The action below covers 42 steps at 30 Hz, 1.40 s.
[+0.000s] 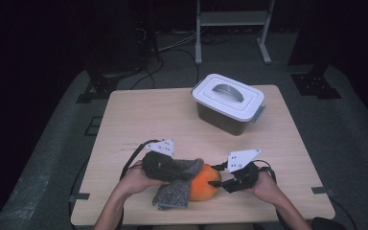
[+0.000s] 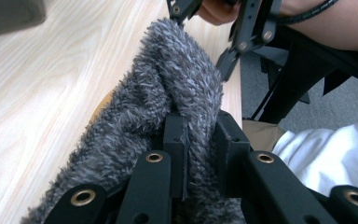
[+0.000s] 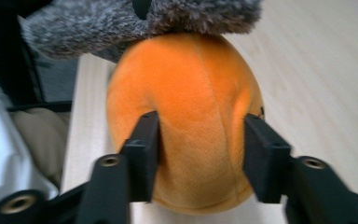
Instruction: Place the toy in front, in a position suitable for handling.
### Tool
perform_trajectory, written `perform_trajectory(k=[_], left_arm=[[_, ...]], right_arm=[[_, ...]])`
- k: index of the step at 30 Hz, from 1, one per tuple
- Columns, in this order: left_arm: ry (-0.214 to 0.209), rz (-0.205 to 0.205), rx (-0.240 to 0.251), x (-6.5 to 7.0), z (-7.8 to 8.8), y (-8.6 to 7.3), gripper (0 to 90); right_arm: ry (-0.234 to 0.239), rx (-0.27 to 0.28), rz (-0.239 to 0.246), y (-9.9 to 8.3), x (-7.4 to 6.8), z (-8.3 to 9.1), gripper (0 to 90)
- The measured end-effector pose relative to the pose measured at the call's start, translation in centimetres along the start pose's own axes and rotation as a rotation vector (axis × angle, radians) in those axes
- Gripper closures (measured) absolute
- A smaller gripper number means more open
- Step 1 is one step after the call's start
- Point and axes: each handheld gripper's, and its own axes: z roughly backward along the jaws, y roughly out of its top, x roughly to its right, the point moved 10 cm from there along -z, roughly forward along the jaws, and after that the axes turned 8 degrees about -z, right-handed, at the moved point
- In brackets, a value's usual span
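Note:
An orange plush ball (image 1: 202,187) lies near the table's front edge, partly under a grey fuzzy cloth (image 1: 172,194). My left gripper (image 1: 191,173) comes in from the left and is shut on a fold of the grey cloth (image 2: 168,84), which is pinched between its pads (image 2: 200,135). My right gripper (image 1: 215,176) reaches in from the right. Its two pads (image 3: 200,154) press on either side of the orange ball (image 3: 191,93). The cloth (image 3: 121,18) drapes over the far top of the ball. The right gripper's fingers (image 2: 242,42) stand just beyond the cloth in the left gripper view.
A white-lidded box with a grey handle (image 1: 228,103) stands shut at the back right of the wooden table (image 1: 139,115). A metal stand (image 1: 232,19) and cables sit on the floor behind. The person's lap is close to the front edge.

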Motion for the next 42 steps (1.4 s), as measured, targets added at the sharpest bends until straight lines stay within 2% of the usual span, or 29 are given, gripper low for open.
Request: perform_trajectory(k=[3, 5, 8, 11, 14, 16, 18, 20, 21, 22, 23, 26, 28, 30, 31, 33, 36, 39, 42], left_arm=[[-0.009, 0.002, 0.000, 0.1, -0.1, 0.0, 77.2], [-0.009, -0.012, 0.003, 0.3, -0.3, 0.3, 77.2], [-0.007, -0.030, -0.004, 0.5, -0.6, 0.7, 77.1], [0.014, -0.025, 0.002, 0.2, -0.5, 0.8, 77.2], [0.044, -0.019, 0.000, -0.4, 0.0, 0.5, 76.9], [0.056, 0.002, 0.001, -0.9, 0.3, 0.0, 76.6], [0.049, 0.020, 0.007, -1.2, 0.3, -0.6, 76.6], [0.047, 0.033, 0.020, -1.4, 0.1, -0.7, 76.6], [0.050, 0.035, 0.021, -1.5, 0.1, -0.7, 76.7], [0.051, 0.034, 0.021, -1.5, 0.1, -0.7, 76.7], [0.048, 0.032, 0.023, -1.4, 0.1, -0.6, 76.6], [0.031, 0.024, 0.035, -1.1, -0.3, -0.2, 76.7], [0.034, 0.015, 0.032, -0.9, -0.6, 0.1, 76.7], [0.035, 0.010, 0.032, -0.8, -0.8, 0.2, 76.7], [0.039, 0.006, 0.032, -0.9, -0.9, 0.3, 76.7], [0.038, 0.012, 0.040, -1.0, -0.9, 0.2, 76.7], [0.042, 0.012, 0.052, -1.1, -0.7, 0.4, 76.7], [0.054, 0.004, 0.075, -1.2, 0.2, 1.0, 76.8], [0.059, 0.007, 0.103, -1.3, 0.9, 1.4, 76.7]], right_arm=[[0.021, 0.000, -0.055, 0.3, 0.0, -0.1, 35.8], [0.020, -0.002, -0.065, 0.4, -0.1, -0.2, 34.6], [0.010, -0.001, -0.049, 0.5, -0.4, -0.5, 34.3], [-0.022, -0.004, -0.013, 0.3, -0.2, -0.3, 47.9], [-0.020, -0.008, -0.025, 0.0, 0.4, 0.0, 52.2], [-0.014, -0.009, -0.060, -0.6, 1.2, 0.3, 52.1], [0.003, -0.010, -0.116, -1.3, 1.9, 0.6, 49.6], [0.000, -0.016, -0.150, -1.6, 2.3, 0.8, 44.6], [-0.009, -0.019, -0.152, -1.4, 2.4, 0.9, 38.6], [-0.022, -0.019, -0.145, -1.2, 2.3, 1.1, 32.4], [-0.030, -0.018, -0.138, -0.9, 2.2, 1.2, 30.2], [-0.004, -0.005, -0.119, 0.1, 1.2, 1.0, 24.1], [-0.016, -0.031, -0.075, 0.3, 0.7, 0.4, 21.8], [-0.059, -0.064, -0.017, 0.3, 0.4, -0.6, 18.0], [-0.068, -0.069, -0.007, 0.3, 0.4, -0.8, 19.0], [-0.079, -0.071, 0.005, 0.2, 0.5, -1.0, 30.9], [-0.056, -0.051, -0.025, 0.2, 0.7, -0.8, 48.1], [-0.045, 0.016, -0.050, 1.1, 0.7, -0.4, 52.0], [-0.026, 0.070, -0.070, 2.0, 0.4, -0.3, 52.0]])
